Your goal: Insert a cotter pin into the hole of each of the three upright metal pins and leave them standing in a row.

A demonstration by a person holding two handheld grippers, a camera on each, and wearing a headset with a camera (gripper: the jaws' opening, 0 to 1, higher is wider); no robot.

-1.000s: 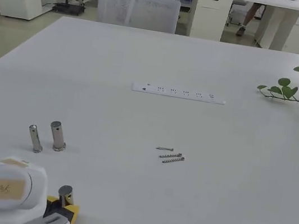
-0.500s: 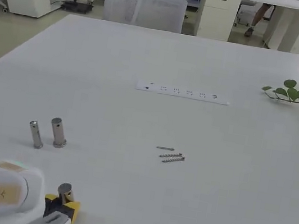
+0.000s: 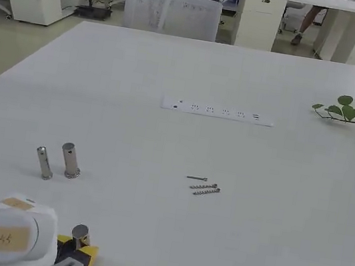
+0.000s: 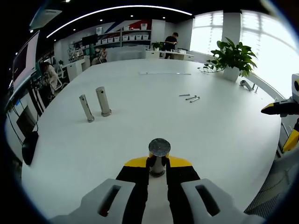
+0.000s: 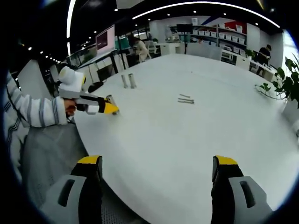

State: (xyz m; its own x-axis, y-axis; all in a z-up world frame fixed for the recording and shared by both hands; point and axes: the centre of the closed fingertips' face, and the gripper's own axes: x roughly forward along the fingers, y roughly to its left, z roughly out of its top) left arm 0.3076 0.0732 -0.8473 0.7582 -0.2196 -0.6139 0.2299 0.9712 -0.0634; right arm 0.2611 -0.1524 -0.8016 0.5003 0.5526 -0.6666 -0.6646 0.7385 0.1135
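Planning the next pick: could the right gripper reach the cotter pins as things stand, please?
Probably yes: the right gripper is open and empty, and bare table lies between it and the three cotter pins lying together mid-table.

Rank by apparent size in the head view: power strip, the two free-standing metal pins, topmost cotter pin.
1. power strip: largest by far, though it lies farthest away.
2. thicker pin.
3. thinner pin: about the same height as the thicker one, only slimmer, so this is close.
4. topmost cotter pin: smallest.

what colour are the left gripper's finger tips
Yellow tips on the fingers, clearest in the left gripper view.
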